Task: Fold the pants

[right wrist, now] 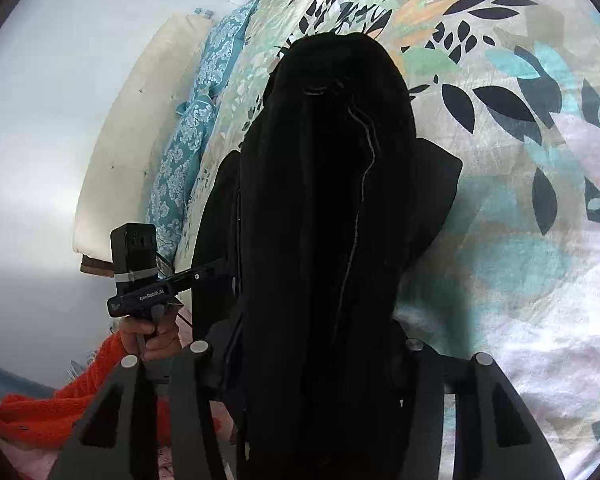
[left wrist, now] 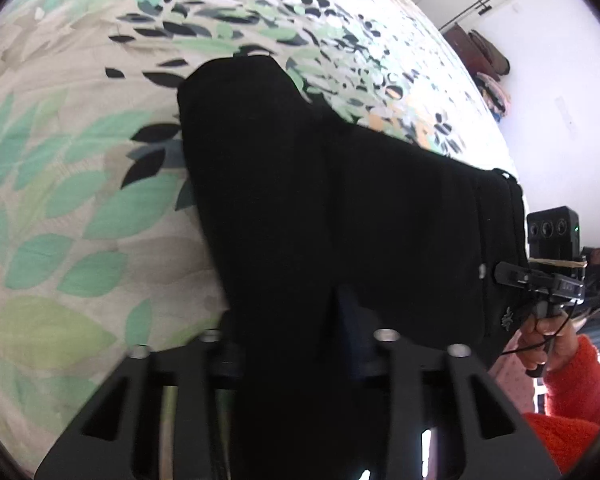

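Black pants (left wrist: 300, 180) hang in a fold over the leaf-print bed cover (left wrist: 80, 200). In the left wrist view the cloth fills the gap between the fingers of my left gripper (left wrist: 296, 344), which is shut on it. At the right edge of that view, my right gripper (left wrist: 508, 274) pinches the waistband end. In the right wrist view the pants (right wrist: 320, 160) drape thickly through my right gripper (right wrist: 304, 352), shut on the cloth. My left gripper (right wrist: 220, 270) bites into the pants' left edge there. The fingertips are hidden by cloth.
A hand in an orange knitted sleeve (left wrist: 572, 368) holds the right gripper; another hand (right wrist: 148, 332) holds the left. Blue patterned pillows (right wrist: 188, 140) and a white padded headboard (right wrist: 132, 120) line the bed's far side. Bags (left wrist: 480, 52) stand by the white wall.
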Tool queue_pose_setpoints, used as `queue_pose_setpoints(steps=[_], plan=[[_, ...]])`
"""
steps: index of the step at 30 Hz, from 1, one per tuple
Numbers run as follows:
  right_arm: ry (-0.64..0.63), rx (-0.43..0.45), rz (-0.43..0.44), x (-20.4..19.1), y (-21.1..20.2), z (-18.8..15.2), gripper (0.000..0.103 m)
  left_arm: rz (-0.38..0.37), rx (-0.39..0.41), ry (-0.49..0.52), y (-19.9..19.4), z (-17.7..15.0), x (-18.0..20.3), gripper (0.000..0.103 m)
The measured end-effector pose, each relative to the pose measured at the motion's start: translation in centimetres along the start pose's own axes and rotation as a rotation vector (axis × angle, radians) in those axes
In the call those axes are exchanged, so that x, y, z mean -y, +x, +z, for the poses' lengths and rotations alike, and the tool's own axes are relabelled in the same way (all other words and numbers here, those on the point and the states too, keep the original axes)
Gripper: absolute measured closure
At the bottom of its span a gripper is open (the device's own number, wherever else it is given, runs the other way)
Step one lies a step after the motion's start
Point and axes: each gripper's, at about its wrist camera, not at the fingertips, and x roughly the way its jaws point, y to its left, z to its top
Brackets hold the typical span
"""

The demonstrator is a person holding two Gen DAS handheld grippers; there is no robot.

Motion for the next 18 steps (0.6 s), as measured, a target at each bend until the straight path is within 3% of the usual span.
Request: queue_pose_setpoints(steps=[5, 10, 12, 13, 14, 16, 18], plan=[[-0.068, 0.040, 0.048, -3.7, -0.8, 2.8, 0.061, -0.014, 0.056, 0.048, -2.8, 2.1, 1.4, 0.082], [-0.133, 0.090, -0.017, -6.0, 0.2, 8.6, 0.061, 0.025, 0.157, 0.051, -4.2, 7.6, 1.0, 0.082], [-0.138, 0.102, -0.092, -5.8, 1.3, 10.2, 0.060, 0.091, 0.189, 0.074, -3.7, 9.5, 0.8, 0.076], [-0.134, 0.097, -0.149, -5.6, 2.1, 10.7, 0.056, 0.154, 0.198, 0.089, -3.1, 10.1, 0.7, 0.065], [-0.117, 0.085, -0.211, -5.2, 2.8, 11.0, 0.054, 0.240, 0.200, 0.099, -2.4, 10.3, 0.6, 0.057], [-0.056, 0.081, -0.343, -4.0, 3.3, 10.8, 0.045, 0.437, 0.185, 0.116, -1.0, 9.8, 0.1, 0.054], [-0.016, 0.127, -0.381, -3.4, 2.1, 9.0, 0.041, 0.493, 0.191, 0.131, -1.4, 8.0, -0.3, 0.040]])
